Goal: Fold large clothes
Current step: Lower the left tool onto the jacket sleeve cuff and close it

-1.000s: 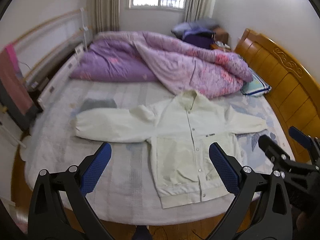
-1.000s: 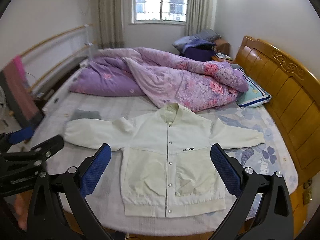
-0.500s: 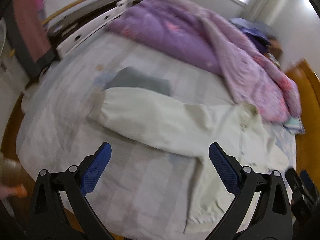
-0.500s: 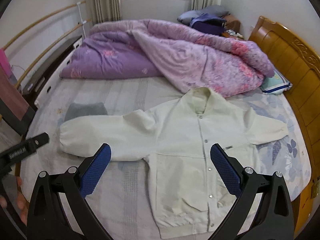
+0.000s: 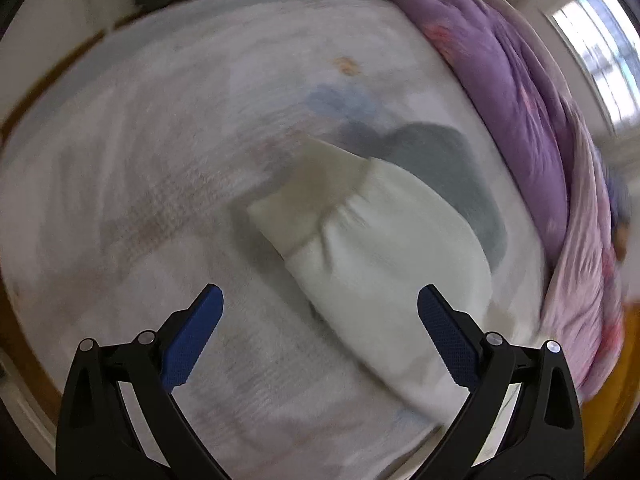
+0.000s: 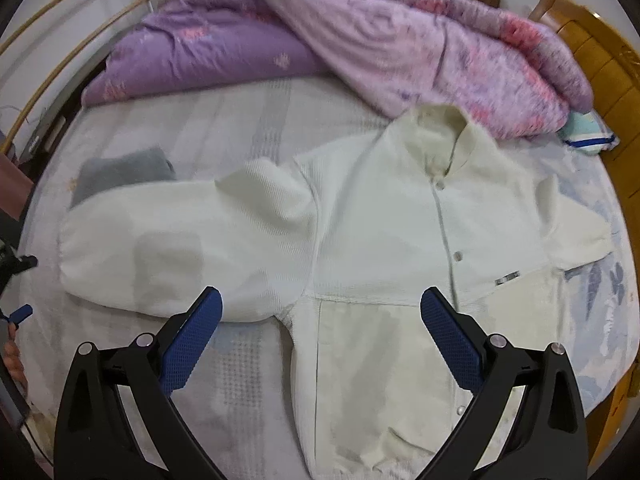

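A cream snap-button jacket [image 6: 400, 232] lies face up and spread flat on the bed, collar toward the quilt, sleeves out to both sides. In the left wrist view its left sleeve [image 5: 380, 264] and ribbed cuff [image 5: 308, 192] fill the middle, blurred. My left gripper [image 5: 319, 328] hovers open just above that sleeve, behind the cuff, holding nothing. My right gripper [image 6: 321, 328] is open over the jacket's armpit and lower front, also holding nothing. The left gripper's tip [image 6: 20, 314] shows at the far left edge in the right wrist view.
A purple and pink quilt [image 6: 360, 40] is heaped along the bed's far side. A grey folded cloth [image 6: 120, 170] lies beside the sleeve. A wooden headboard [image 6: 600, 48] and a striped pillow [image 6: 588, 136] stand at the right. The white bedsheet [image 6: 240, 120] lies bare between quilt and jacket.
My left gripper has swung left and dropped close over the sleeve cuff. My right gripper has come lower and nearer the jacket's body. Both stayed open.
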Motion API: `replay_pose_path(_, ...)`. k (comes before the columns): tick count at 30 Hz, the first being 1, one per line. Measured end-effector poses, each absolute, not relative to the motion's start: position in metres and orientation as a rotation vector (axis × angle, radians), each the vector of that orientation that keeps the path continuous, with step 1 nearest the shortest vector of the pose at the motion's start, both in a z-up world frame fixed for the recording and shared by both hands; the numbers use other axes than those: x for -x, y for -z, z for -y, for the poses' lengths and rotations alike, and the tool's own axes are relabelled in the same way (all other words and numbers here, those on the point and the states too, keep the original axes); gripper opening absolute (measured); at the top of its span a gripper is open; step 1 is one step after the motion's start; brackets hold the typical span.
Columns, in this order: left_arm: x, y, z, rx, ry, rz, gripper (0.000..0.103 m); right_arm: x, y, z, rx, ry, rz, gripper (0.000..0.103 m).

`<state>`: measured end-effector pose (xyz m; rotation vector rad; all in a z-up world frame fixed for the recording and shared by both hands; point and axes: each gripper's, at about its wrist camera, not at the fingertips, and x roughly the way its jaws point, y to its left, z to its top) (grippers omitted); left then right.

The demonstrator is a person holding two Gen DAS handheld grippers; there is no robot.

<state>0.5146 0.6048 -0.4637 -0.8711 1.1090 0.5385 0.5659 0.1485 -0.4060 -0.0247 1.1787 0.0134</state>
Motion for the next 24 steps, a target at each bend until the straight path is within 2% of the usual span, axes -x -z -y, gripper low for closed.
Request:
replay_pose_path(7,-0.513,0.51,-0.631,1.115,-0.655,-1.013,0.098,-0.578,0.459,-0.154,0.059,-0.061,-1.236,0.095)
replay_pose_path(14,-0.513,0.55,-0.639,1.255,-0.677,-0.992,0.097,-0.59,0.495,-0.155,0.056,-0.061,-1.255,0.095)
replay_pose_path(15,-0.511,0.551,-0.641,1.287,-0.675,-0.966,0.093,-0.591,0.498,-0.155,0.054,-0.06,-1.255,0.095)
replay_pose_path(16,-0.509,0.55,-0.641,1.288,-0.674,-0.941,0.081,-0.592,0.502,-0.153,0.052,-0.058,-1.257,0.095)
replay_pose_path(17,-0.511,0.545,-0.642,1.259,-0.668,-0.92,0.036,-0.593,0.506,-0.153,0.05,-0.055,-1.262,0.095)
replay_pose_path(18,-0.515,0.543,-0.642,1.222,-0.682,-0.951,0.018,-0.595,0.51,-0.152,0.044,-0.054,-1.269,0.095)
replay_pose_path(19,-0.516,0.54,-0.642,1.211,-0.659,-0.952,0.018,-0.596,0.515,-0.15,0.03,-0.058,-1.278,0.095)
replay_pose_path(21,-0.516,0.54,-0.644,1.236,-0.614,-0.942,0.007,-0.599,0.522,-0.15,0.021,-0.074,-1.295,0.095)
replay_pose_path(24,-0.503,0.529,-0.649,1.282,-0.597,-0.866,0.006,-0.603,0.529,-0.151,0.018,-0.095,-1.304,0.095)
